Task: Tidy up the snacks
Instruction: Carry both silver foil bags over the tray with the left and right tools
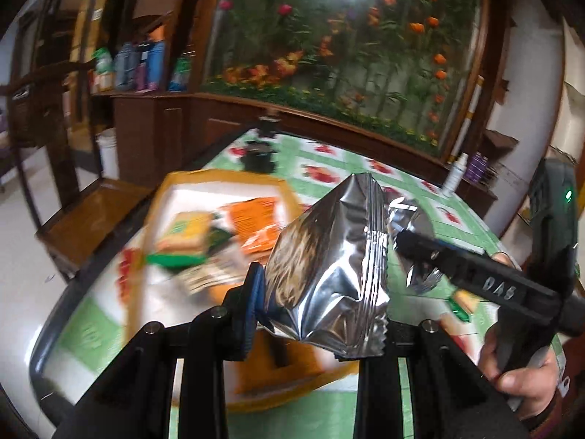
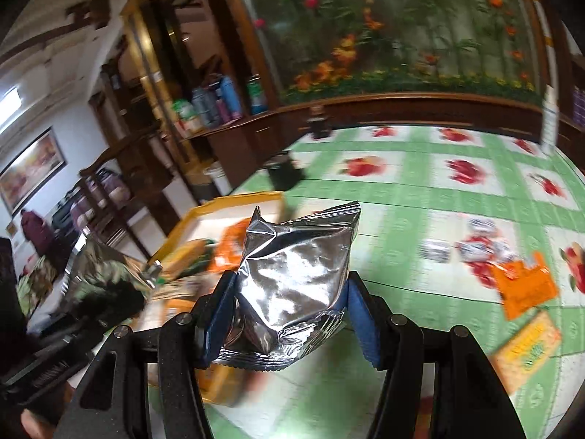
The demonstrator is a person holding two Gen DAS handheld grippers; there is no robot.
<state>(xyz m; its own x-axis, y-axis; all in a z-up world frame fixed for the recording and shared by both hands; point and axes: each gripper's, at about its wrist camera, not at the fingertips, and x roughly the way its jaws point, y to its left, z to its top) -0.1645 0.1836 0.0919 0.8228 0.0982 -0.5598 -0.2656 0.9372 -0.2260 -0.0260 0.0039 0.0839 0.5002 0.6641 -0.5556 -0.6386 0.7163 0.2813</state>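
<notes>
Each hand-held gripper [image 1: 314,292] [image 2: 289,311] clamps 1 silver packet [image 1: 329,256] [image 2: 292,267].

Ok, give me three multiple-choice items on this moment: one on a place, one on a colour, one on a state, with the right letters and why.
1. Where do the loose orange packet and cracker pack lie in the right wrist view?
A. on the green tablecloth
B. on the wooden shelf
C. on the floor

2. What colour is the rim of the box that already holds snacks?
A. blue
B. yellow-orange
C. black

3. What is the state of the left tongs?
A. open and empty
B. shut on a silver foil pouch
C. shut on a bottle

Answers:
1 A, both rest on the checked cloth right of the right tongs.
2 B, the rim reads yellow-orange in both views.
3 B, the blue pads press the crinkled pouch; the right tongs likewise grip a second foil pouch.
</notes>
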